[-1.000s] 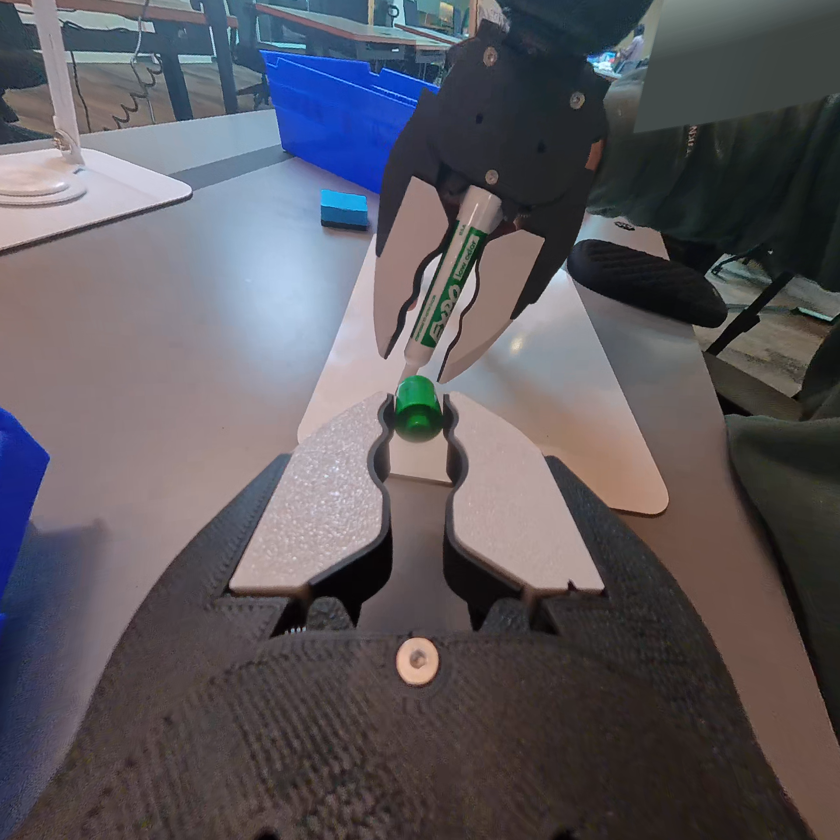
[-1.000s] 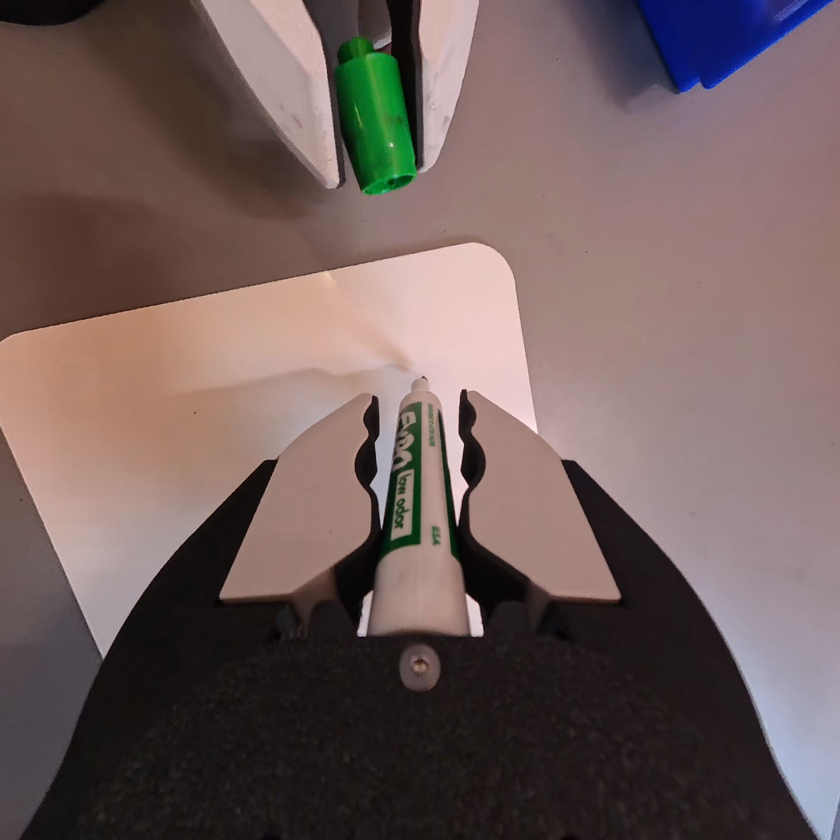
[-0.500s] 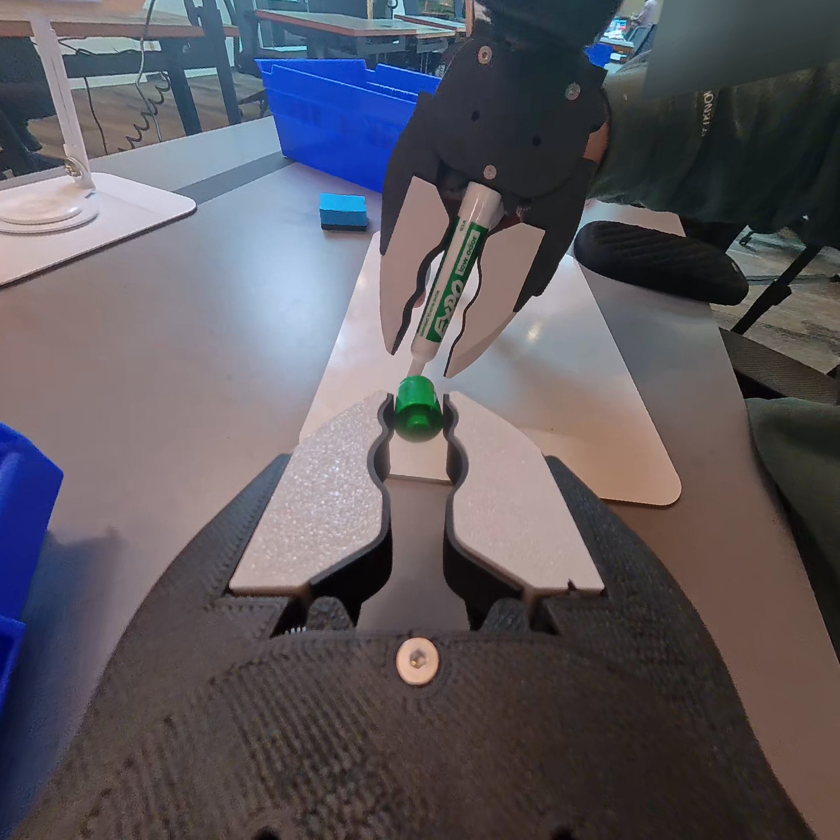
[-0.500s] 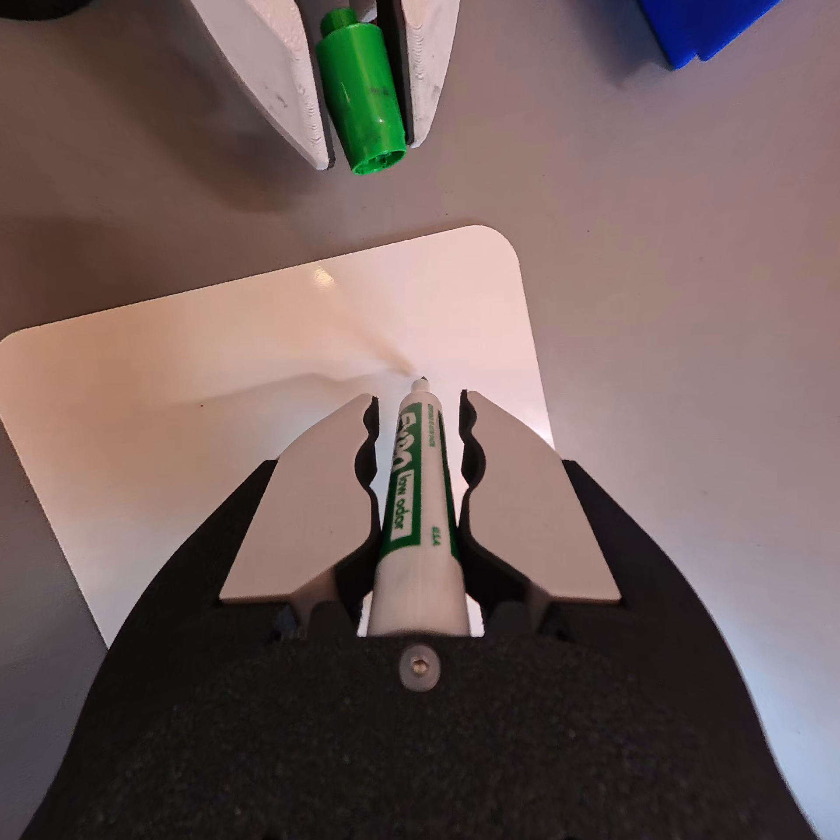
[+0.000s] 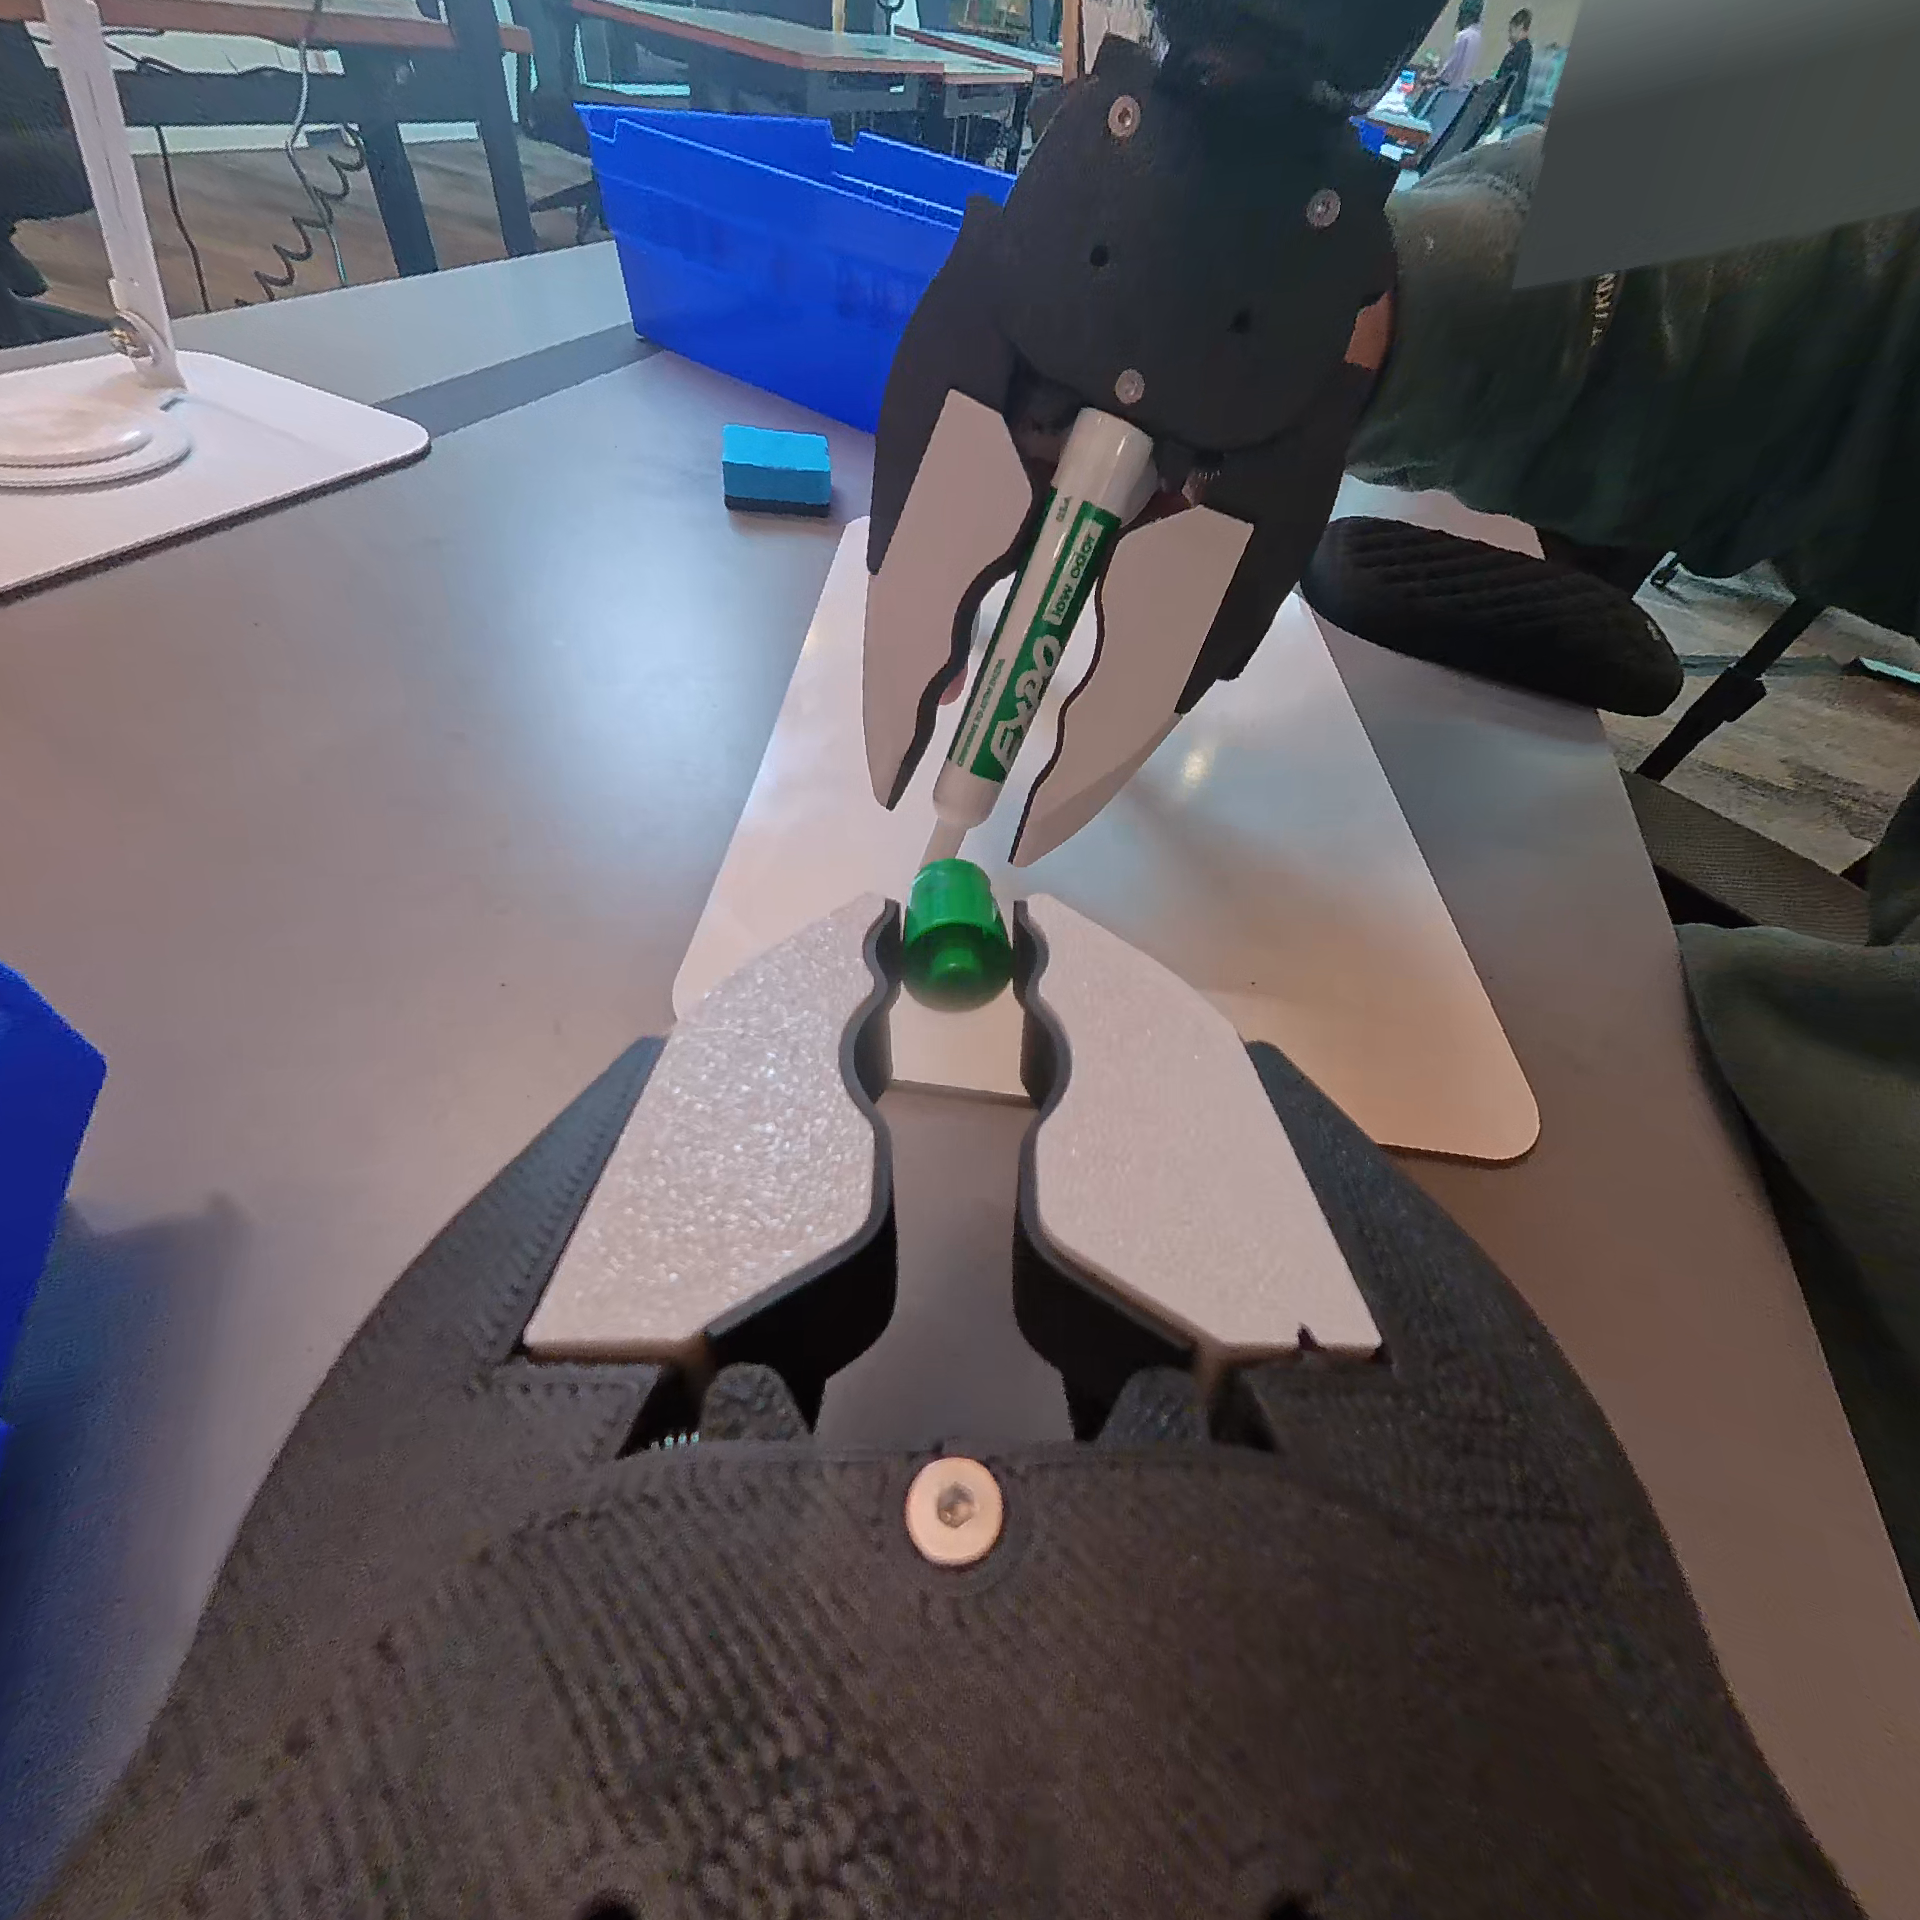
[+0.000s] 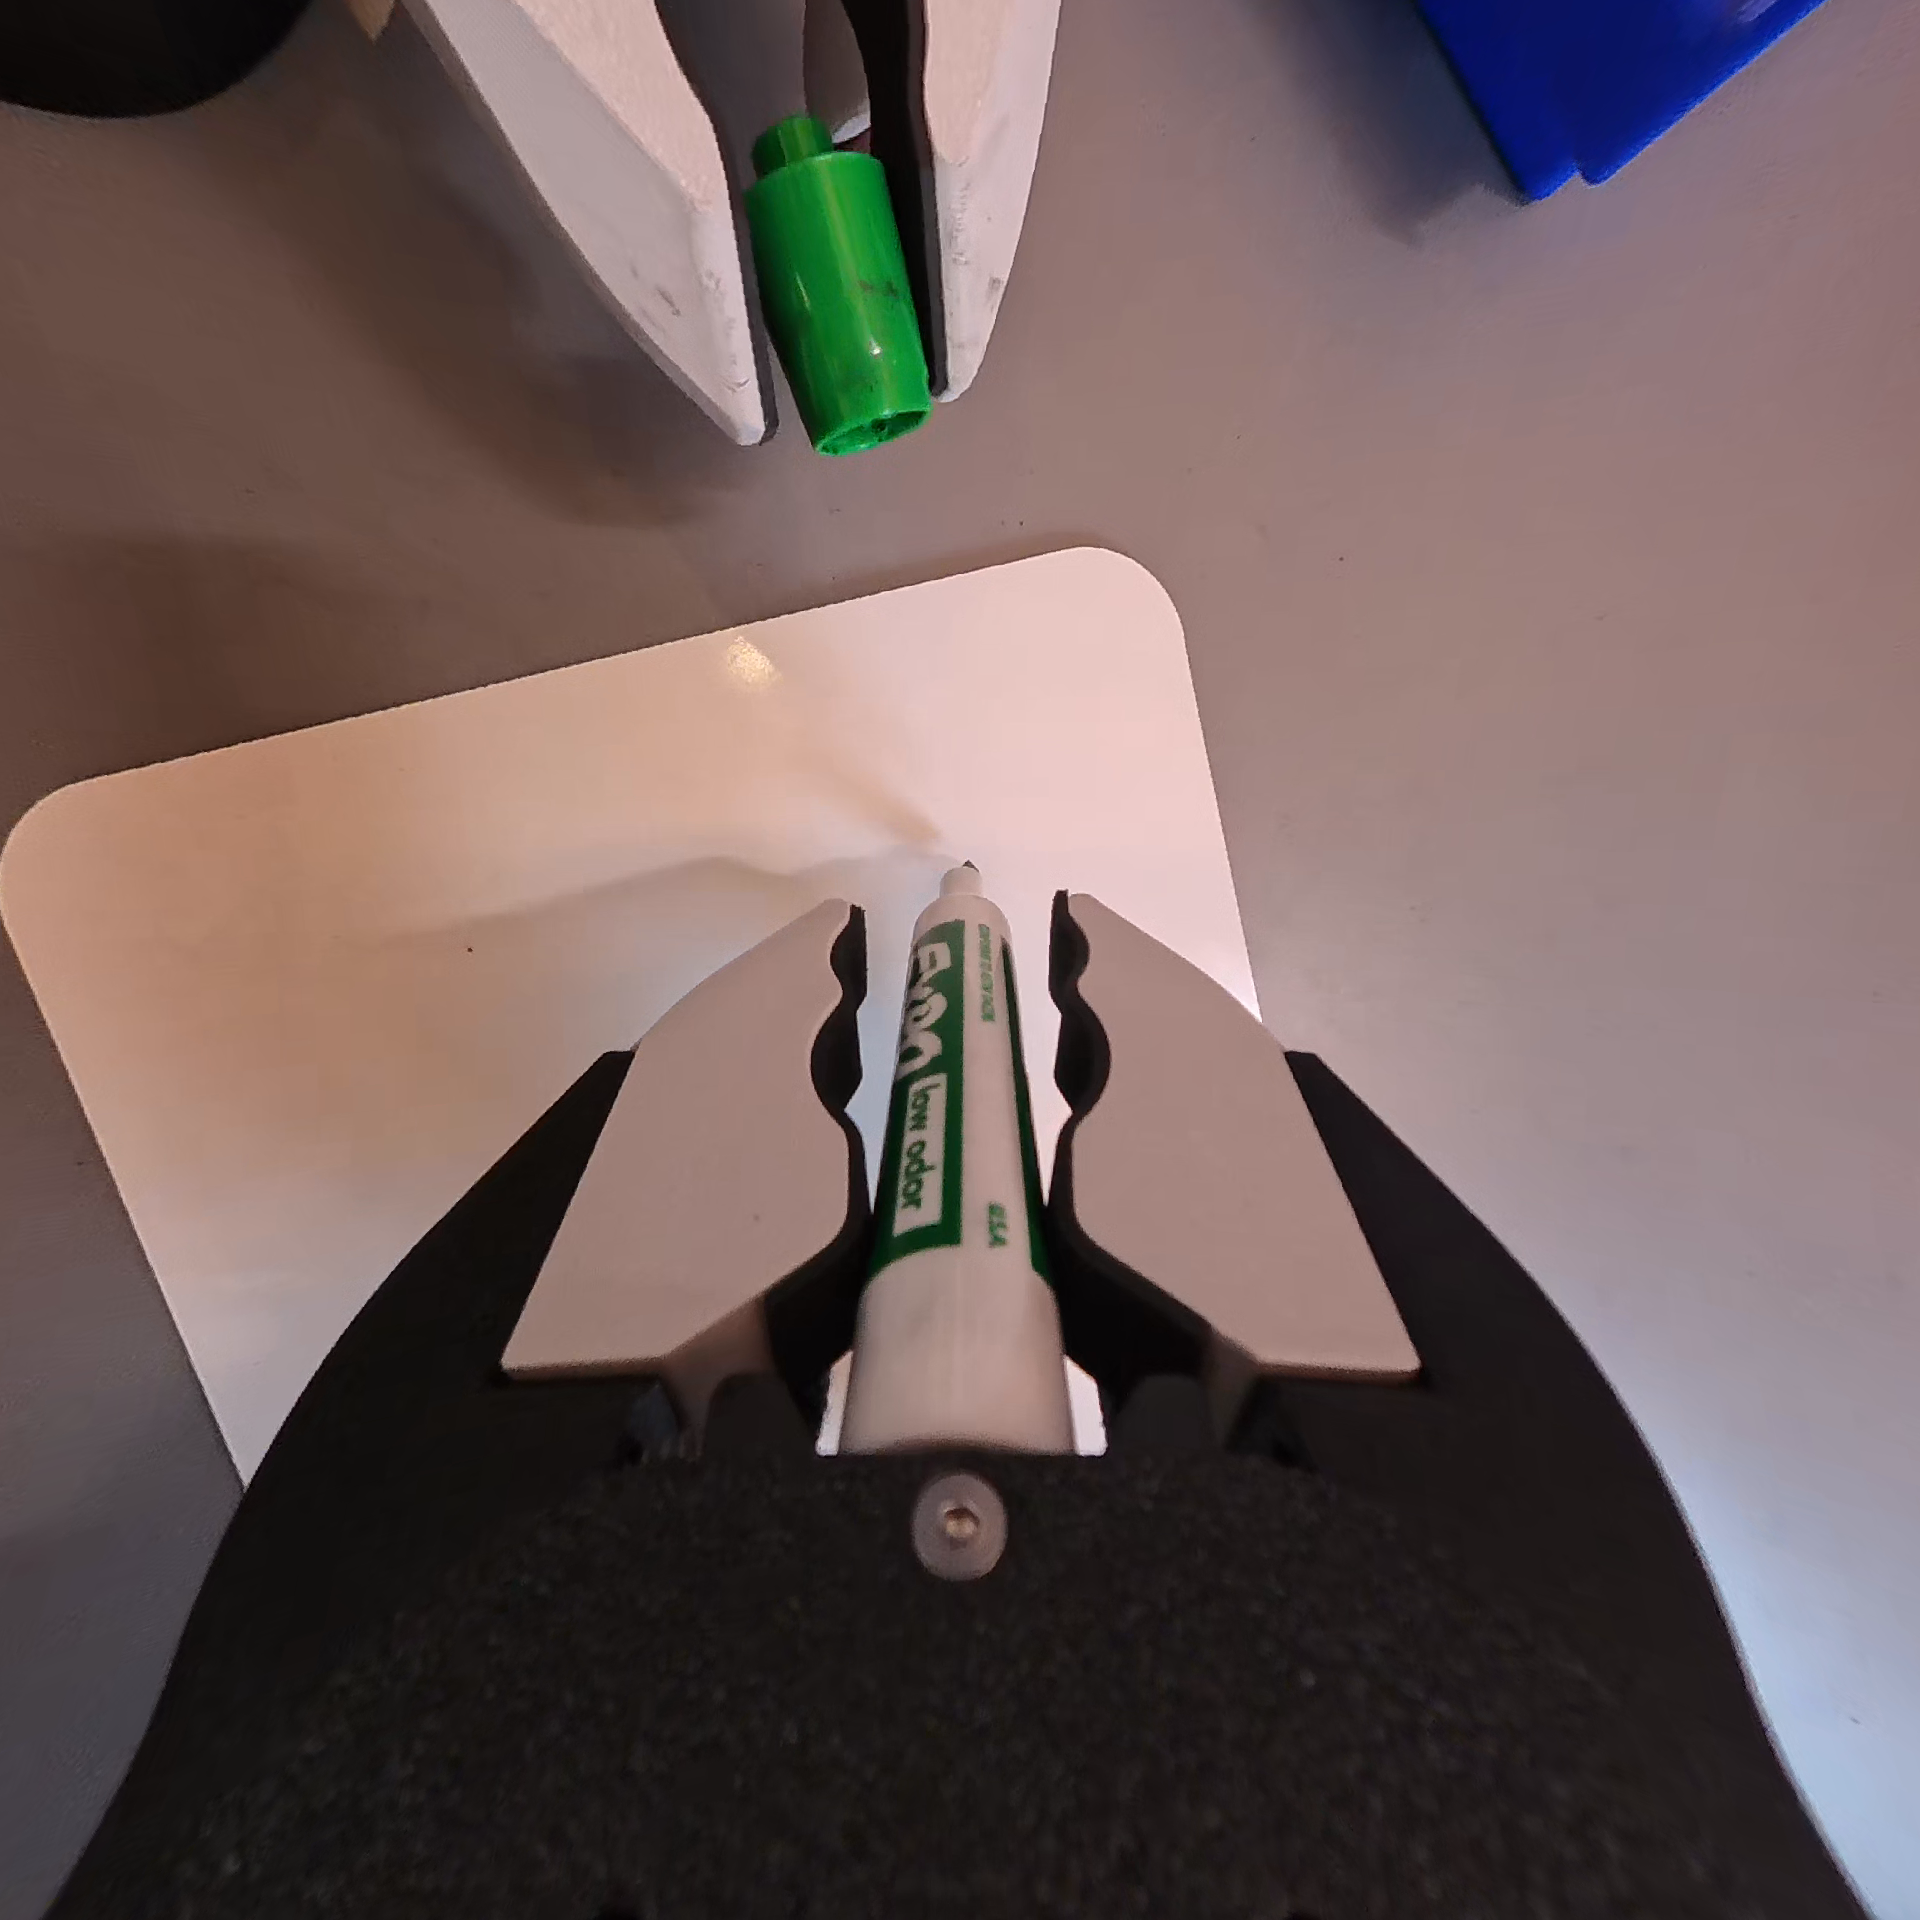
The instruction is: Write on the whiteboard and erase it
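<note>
Here, left hand-held gripper (image 5: pixel 954 914): jaws drawn in tight on the green cap (image 5: pixel 954 940), which sits pinched at the fingertips, its open end facing the other tool.
Right hand-held gripper (image 6: pixel 956 904): closed around the marker (image 6: pixel 951 1174), the barrel clamped deep between the fingers and the bare tip poking out past them.
Marker: white with green print, uncapped, tilted down toward the whiteboard (image 6: pixel 416 935); whether the tip touches the board cannot be told.
Whiteboard: a white sheet with rounded corners lying flat on the grey surface (image 5: pixel 364 831), with no marks on it that can be seen.
Cap and marker: in the left wrist view the cap hides the marker's tip; in the right wrist view the cap is held above bare surface beyond the board's far edge, apart from the tip.
Eraser (image 5: pixel 777 470): a blue block with a dark underside, resting on the surface beyond the board, well apart from both tools.
Blue bin (image 5: pixel 769 270): stands behind the eraser.
Second blue bin (image 6: pixel 1621 83): near the left tool, off to its side.
White lamp base (image 5: pixel 94 436): on a pale mat at the far corner.
Person: a dark green sleeve (image 5: pixel 1662 395) behind the right tool, beside a black chair armrest (image 5: pixel 1486 613).
</note>
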A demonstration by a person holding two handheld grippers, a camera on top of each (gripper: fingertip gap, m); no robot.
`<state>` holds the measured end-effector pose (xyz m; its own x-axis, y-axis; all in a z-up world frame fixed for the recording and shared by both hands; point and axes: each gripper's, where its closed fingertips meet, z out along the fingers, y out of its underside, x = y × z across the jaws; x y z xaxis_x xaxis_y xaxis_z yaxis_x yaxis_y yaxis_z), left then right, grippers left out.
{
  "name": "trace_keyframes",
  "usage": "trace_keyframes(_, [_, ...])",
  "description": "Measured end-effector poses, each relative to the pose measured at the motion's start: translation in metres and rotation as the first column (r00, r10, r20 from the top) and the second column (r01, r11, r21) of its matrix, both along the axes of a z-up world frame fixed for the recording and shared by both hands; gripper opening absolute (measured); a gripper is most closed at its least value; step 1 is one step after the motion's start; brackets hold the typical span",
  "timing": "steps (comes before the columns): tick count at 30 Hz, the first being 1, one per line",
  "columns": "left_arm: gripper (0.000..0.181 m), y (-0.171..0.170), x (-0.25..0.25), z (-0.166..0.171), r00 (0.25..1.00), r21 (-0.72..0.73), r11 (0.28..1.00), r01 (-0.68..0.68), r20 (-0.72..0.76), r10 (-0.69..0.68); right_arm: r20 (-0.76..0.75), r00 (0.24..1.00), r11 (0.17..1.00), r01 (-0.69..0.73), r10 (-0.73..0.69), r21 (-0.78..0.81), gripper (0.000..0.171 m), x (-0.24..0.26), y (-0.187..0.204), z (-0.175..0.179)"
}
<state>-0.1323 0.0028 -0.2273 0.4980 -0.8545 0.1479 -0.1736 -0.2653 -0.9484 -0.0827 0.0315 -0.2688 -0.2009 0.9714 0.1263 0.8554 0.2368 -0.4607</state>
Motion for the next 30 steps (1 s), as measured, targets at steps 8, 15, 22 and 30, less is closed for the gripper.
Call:
trace_keyframes(8, [0.02, 0.001, -0.002, 0.002, 1.0, 0.004, 1.0, -0.011, 0.01, 0.011, -0.002, 1.0, 1.0, -0.016, 0.016, -0.02, 0.034, -0.01, -0.001, -0.003])
trace_keyframes(15, [0.02, 0.001, -0.002, 0.002, 1.0, 0.002, 1.0, -0.011, 0.014, 0.01, -0.013, 0.999, 0.999, -0.047, 0.047, -0.017, 0.034, -0.022, -0.006, -0.001])
trace_keyframes(22, [0.02, 0.002, -0.003, 0.004, 1.0, 0.015, 1.0, -0.02, 0.016, 0.02, -0.002, 0.998, 0.998, -0.056, 0.056, 0.0, 0.034, -0.028, -0.005, -0.001])
trace_keyframes(30, [0.02, 0.003, -0.004, 0.006, 0.999, 0.025, 0.999, -0.032, 0.021, 0.031, 0.027, 0.998, 0.998, -0.06, 0.06, 0.01, 0.034, -0.029, -0.006, -0.005])
